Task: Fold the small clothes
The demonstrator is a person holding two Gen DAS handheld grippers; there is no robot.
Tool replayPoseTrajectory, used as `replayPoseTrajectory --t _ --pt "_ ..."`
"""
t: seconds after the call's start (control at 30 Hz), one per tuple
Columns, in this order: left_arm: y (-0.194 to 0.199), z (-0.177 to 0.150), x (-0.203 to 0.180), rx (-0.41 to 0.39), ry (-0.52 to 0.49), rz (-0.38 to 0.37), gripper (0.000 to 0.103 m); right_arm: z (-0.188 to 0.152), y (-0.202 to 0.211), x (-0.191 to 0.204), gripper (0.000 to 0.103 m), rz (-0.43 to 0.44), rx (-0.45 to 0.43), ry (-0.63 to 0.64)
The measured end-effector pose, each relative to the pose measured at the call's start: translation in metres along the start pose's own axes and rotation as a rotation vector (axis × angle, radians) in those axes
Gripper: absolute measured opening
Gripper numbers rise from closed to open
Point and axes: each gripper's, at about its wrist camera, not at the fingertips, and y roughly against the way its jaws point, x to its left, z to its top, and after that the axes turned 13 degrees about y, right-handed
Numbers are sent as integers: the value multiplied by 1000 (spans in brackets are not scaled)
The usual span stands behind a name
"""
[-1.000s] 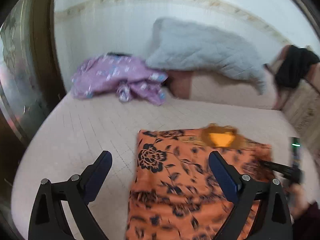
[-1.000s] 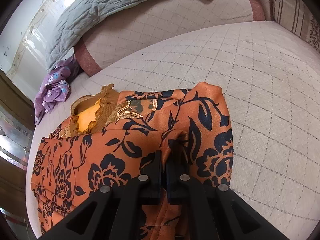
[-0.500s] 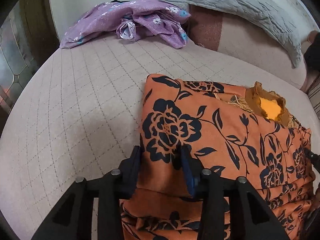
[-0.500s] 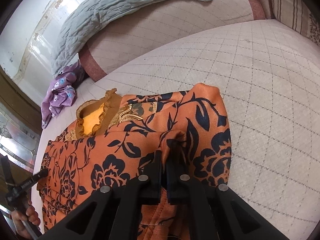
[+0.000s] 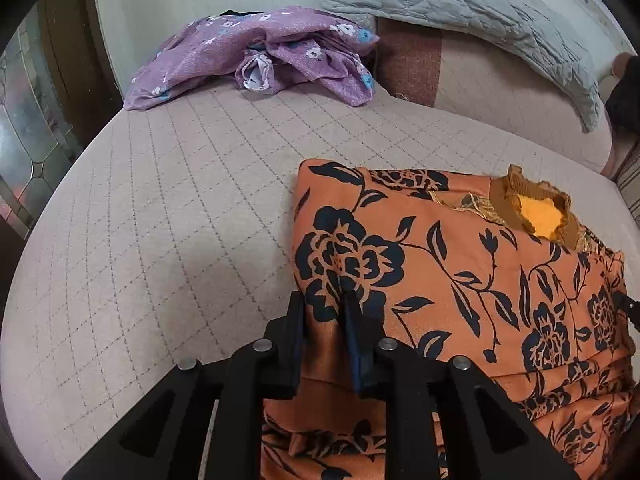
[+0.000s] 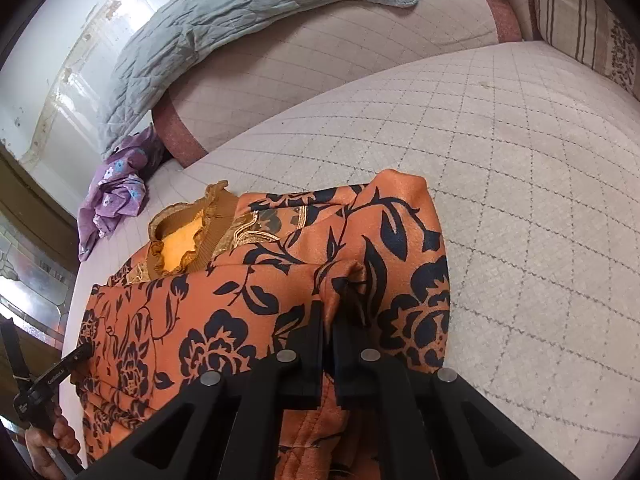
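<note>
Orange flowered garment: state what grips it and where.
Both grippers hold the orange garment: the left gripper is closing on a pinch of its left edge, the right gripper is shut on its right edge.

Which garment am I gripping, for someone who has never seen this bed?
On the quilted beige bed, it is the near garment, not the purple floral one by the wall. The orange top has black flowers and a ruffled mustard collar.

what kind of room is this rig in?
Likely a home bedroom or sitting room: a quilted mattress or daybed, a grey quilt draped over its padded back, and a crumpled purple floral garment beyond the orange floral garment.
</note>
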Motion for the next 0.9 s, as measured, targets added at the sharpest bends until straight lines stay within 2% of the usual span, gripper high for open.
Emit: replayPoseTrajectory --t 0.07,0.13,0.3,0.37,0.4,0.47,0.53,0.67,0.7,0.8,0.9 --pt "-3 0 2 12 10 -3 21 3 5 -4 7 6 17 -31" --pt "-3 0 0 10 0 6 21 6 15 -5 7 13 -3 -42" --pt "7 1 -7 -17 -44 47 22 10 41 16 7 -5 -69 24" --pt "11 3 -4 -22 -33 57 30 11 46 27 7 -21 -82 52" --pt "15 4 -2 -37 -26 67 32 10 48 34 7 4 -91 65" --pt "22 5 -1 -66 -32 73 32 9 42 47 7 56 -64 89" --pt "22 3 -1 -77 -55 96 34 5 28 61 7 73 -8 106" --pt "-2 0 3 2 -69 142 36 -11 -6 78 7 80 112 135" --pt "-1 1 3 -1 -72 143 36 -17 -18 80 8 70 153 134" --pt "12 4 -1 -36 -83 134 36 -13 -13 87 8 58 132 164" --pt "32 9 -5 -80 -53 62 36 0 -7 94 7 69 96 165"
